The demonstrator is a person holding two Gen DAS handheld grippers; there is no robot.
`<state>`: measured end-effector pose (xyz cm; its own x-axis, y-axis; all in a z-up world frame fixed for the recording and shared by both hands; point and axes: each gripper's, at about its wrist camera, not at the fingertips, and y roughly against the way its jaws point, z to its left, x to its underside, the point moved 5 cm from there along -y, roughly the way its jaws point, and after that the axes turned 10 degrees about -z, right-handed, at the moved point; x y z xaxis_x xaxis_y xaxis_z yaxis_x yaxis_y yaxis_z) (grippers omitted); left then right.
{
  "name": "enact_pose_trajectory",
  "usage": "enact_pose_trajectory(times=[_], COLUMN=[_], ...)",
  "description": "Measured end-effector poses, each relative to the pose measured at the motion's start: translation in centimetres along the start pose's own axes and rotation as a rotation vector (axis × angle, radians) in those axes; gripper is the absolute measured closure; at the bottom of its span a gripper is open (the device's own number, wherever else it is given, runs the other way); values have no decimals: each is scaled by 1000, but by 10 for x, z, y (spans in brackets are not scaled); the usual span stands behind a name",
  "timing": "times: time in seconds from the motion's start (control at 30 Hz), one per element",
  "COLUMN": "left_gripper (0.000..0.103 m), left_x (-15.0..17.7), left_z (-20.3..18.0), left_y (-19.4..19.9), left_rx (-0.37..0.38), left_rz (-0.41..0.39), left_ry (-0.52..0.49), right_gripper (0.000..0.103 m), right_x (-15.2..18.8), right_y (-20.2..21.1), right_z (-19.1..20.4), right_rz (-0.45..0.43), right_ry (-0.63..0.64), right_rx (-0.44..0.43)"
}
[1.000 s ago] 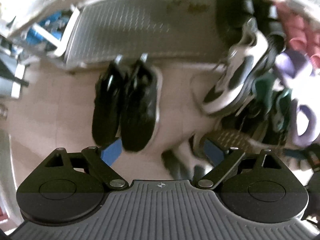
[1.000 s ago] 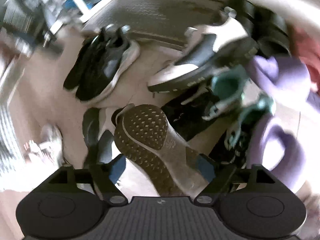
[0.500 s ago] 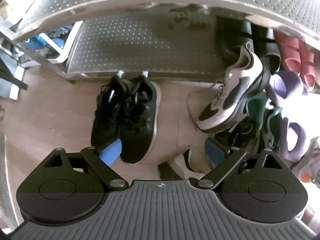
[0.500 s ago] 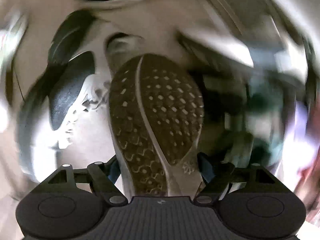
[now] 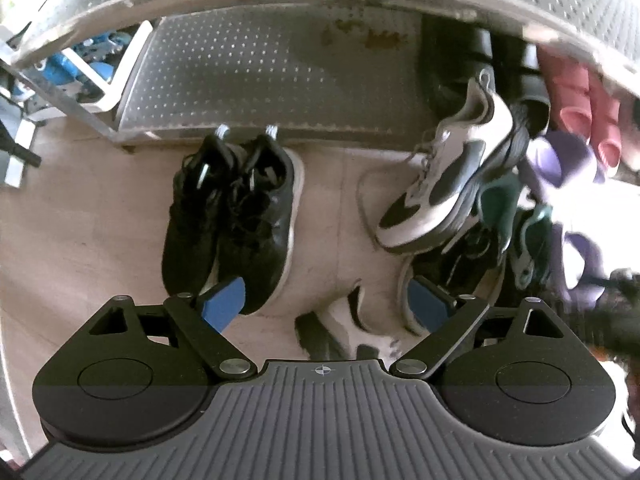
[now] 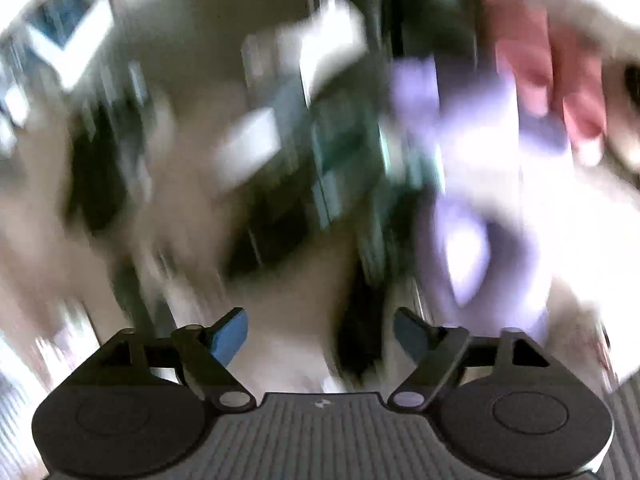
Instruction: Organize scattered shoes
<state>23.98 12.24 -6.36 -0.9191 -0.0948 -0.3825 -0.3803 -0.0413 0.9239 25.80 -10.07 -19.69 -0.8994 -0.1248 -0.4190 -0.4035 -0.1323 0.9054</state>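
Observation:
In the left wrist view a pair of black sneakers (image 5: 232, 220) lies side by side on the floor, heels at the rack's edge. To the right, a white-and-black sneaker (image 5: 444, 184) leans on a heap of shoes. A second white-and-black sneaker (image 5: 348, 320) lies low on the floor between the fingers of my left gripper (image 5: 324, 300), which is open and holds nothing. The right wrist view is heavily blurred. My right gripper (image 6: 320, 336) is open there, with nothing between its blue pads (image 6: 230, 336).
A perforated metal shoe rack shelf (image 5: 260, 72) spans the back, with black slippers (image 5: 480, 52) and pink slippers (image 5: 580, 100) at its right end. Green sandals (image 5: 508, 208), purple slippers (image 5: 560, 160) and a black shoe (image 5: 452, 268) are piled at right. Bare floor lies left of the black pair.
The sneaker that my right gripper held sole-up is no longer between its fingers, and that view now sweeps fast. The left view has barely shifted.

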Motion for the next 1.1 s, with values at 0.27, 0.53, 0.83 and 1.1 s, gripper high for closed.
enact_pose_trajectory(times=[0.27, 0.53, 0.83, 1.1], left_gripper=[10, 10, 10, 10], left_x=[-15, -18, -17, -14], left_z=[22, 40, 48, 64], left_y=[6, 5, 19, 20], left_rx=[-31, -44, -3, -18], left_rz=[-39, -29, -55, -57], left_ry=[34, 81, 121, 149], right_gripper=[41, 41, 66, 73], right_x=[-107, -119, -85, -65], right_y=[-49, -95, -85, -89], right_z=[23, 30, 12, -6], right_rz=[-286, -249, -122, -26], right_ry=[-126, -93, -123, -318], right_rx=[103, 355, 286, 115])
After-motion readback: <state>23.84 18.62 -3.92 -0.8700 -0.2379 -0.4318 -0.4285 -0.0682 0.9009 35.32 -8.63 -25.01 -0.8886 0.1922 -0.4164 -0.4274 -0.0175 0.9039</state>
